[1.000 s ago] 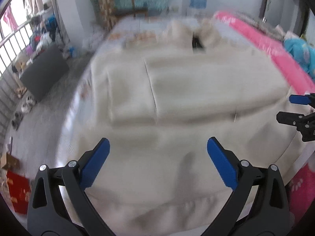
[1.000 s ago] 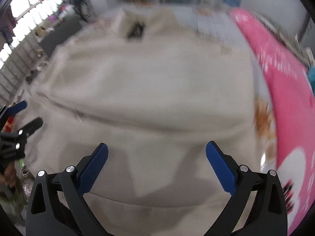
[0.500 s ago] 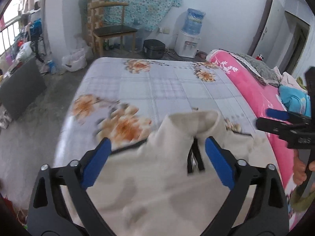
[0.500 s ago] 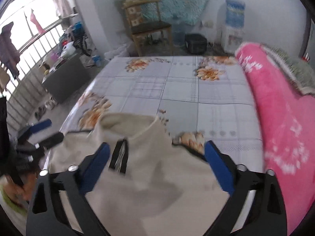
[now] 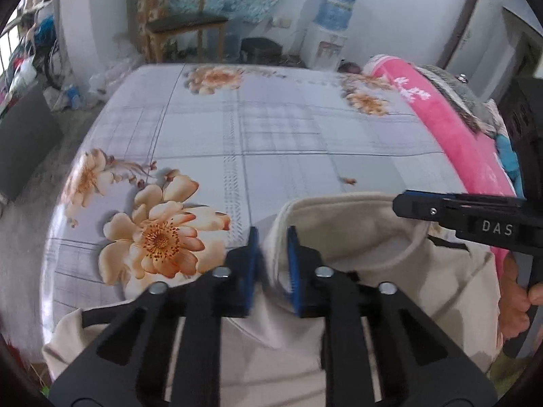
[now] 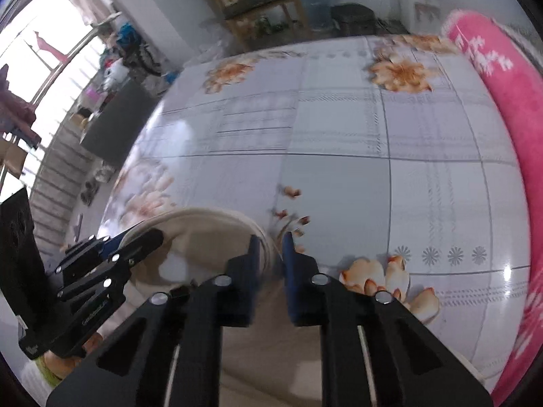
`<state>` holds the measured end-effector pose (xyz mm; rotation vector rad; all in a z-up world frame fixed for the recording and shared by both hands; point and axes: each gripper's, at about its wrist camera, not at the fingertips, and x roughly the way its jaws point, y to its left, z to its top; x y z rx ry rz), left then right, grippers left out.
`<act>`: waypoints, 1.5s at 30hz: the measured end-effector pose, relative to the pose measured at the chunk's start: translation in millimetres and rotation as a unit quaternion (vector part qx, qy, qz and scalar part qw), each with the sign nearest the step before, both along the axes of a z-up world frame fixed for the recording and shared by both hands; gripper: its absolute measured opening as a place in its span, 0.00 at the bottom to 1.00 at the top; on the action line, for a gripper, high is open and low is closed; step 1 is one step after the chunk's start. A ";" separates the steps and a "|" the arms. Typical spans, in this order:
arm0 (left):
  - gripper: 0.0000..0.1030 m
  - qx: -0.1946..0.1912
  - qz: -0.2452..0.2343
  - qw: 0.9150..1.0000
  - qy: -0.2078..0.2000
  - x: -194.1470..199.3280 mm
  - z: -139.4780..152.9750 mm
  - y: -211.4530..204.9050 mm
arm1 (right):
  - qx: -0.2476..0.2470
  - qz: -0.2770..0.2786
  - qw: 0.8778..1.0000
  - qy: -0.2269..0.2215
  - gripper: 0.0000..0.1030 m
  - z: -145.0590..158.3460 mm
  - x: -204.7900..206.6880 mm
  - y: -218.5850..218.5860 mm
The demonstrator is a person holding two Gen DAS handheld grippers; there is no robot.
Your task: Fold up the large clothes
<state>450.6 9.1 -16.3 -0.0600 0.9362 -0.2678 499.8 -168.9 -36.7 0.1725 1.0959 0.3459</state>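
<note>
One cream garment (image 5: 356, 271) lies at the near edge of the bed (image 5: 288, 142), its collar toward 12 o'clock, and beyond the collar the floral sheet runs bare to the far edge. A pink blanket (image 5: 451, 129) lines the bed from 1 to 4 o'clock in both views. The left hand-held gripper (image 5: 273, 237) has just been closing and pinches the collar's left end between its blue pads; the right hand-held gripper (image 6: 271, 240) has likewise been closing and pinches the collar's right end. There are two grippers, each seen from its own camera and again from the other's: the right one enters the left view at 3 o'clock, with fingers (image 5: 512, 302) of the person's hand on its handle, and the left one enters the right view at 8 o'clock. Only the left view shows the water dispenser (image 5: 331, 27) whole, at 1 o'clock. Only the right view shows the bright window with railing (image 6: 44, 68) at 10 o'clock. One wooden chair (image 5: 176, 23) stands beyond the bed's far edge at 11 o'clock.
</note>
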 end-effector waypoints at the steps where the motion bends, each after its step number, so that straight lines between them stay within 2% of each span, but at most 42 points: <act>1: 0.10 0.000 -0.004 1.000 -0.005 -5.4 4.4 -0.6 | -0.006 0.006 1.000 -0.008 0.11 4.6 -5.1 1.5; 7: 0.08 0.016 -0.050 0.998 -0.036 -61.9 41.5 0.9 | -0.047 0.051 0.996 -0.063 0.10 46.0 -72.0 7.8; 11: 0.09 0.041 -0.081 0.995 -0.042 -107.8 46.4 3.4 | -0.077 0.076 0.990 -0.087 0.10 52.3 -122.1 7.6; 15: 0.13 0.067 -0.099 0.993 -0.015 -139.8 20.6 2.0 | -0.113 0.101 0.986 -0.074 0.10 18.0 -162.2 12.9; 17: 0.21 0.080 -0.101 0.992 0.006 -148.9 0.8 1.1 | -0.145 0.106 0.982 -0.058 0.14 -7.0 -173.6 15.8; 19: 0.35 0.083 -0.097 0.992 0.024 -154.3 -12.7 5.3 | -0.168 0.112 0.977 -0.062 0.17 -22.7 -184.7 15.9; 21: 0.35 0.061 -0.092 0.993 0.030 -162.2 -15.0 18.9 | -0.180 0.120 0.974 -0.071 0.36 -17.6 -196.3 12.8; 22: 0.35 0.049 -0.093 0.994 0.028 -165.8 -13.1 24.9 | -0.181 0.117 0.974 -0.069 0.41 -13.3 -199.6 10.2; 25: 0.36 -0.002 -0.104 0.995 -0.005 -181.0 12.8 47.1 | -0.128 0.114 0.981 -0.085 0.41 20.6 -218.0 -8.5; 28: 0.36 -0.045 -0.099 0.993 -0.048 -180.2 39.9 57.9 | -0.048 0.100 0.989 -0.097 0.41 52.3 -217.6 -20.1; 30: 0.36 -0.046 -0.081 0.994 -0.052 -164.7 44.4 50.5 | -0.005 0.089 0.992 -0.090 0.41 57.7 -203.5 -17.1; 32: 0.36 -0.051 -0.076 0.995 -0.040 -147.4 38.9 36.4 | 0.009 0.078 0.994 -0.081 0.36 51.8 -187.0 -3.6; 35: 0.35 -0.014 -0.077 0.997 -0.002 -124.2 12.2 7.3 | 0.006 0.075 0.995 -0.058 0.31 25.6 -163.3 21.3; 37: 0.35 0.038 -0.083 0.996 0.020 -116.4 -14.4 -9.7 | -0.022 0.079 0.996 -0.041 0.31 0.3 -153.9 36.4; 38: 0.36 0.059 -0.085 0.994 0.022 -116.7 -22.9 -13.5 | -0.030 0.082 0.996 -0.025 0.31 -14.0 -150.2 41.7; 39: 0.36 0.075 -0.089 0.993 0.005 -120.1 -25.6 -16.9 | -0.042 0.084 0.995 -0.018 0.31 -24.6 -147.7 44.8; 40: 0.36 0.097 -0.097 0.991 -0.007 -123.9 -26.2 -21.8 | -0.046 0.086 0.994 -0.039 0.31 -25.0 -151.2 45.4; 42: 0.36 0.105 -0.102 0.989 -0.006 -126.4 -22.8 -20.8 | -0.066 0.091 0.993 -0.038 0.31 -22.7 -155.4 45.5; 45: 0.36 0.079 -0.103 0.991 -0.009 -134.4 -9.3 -10.6 | -0.071 0.081 0.994 -0.036 0.31 -12.0 -166.1 37.0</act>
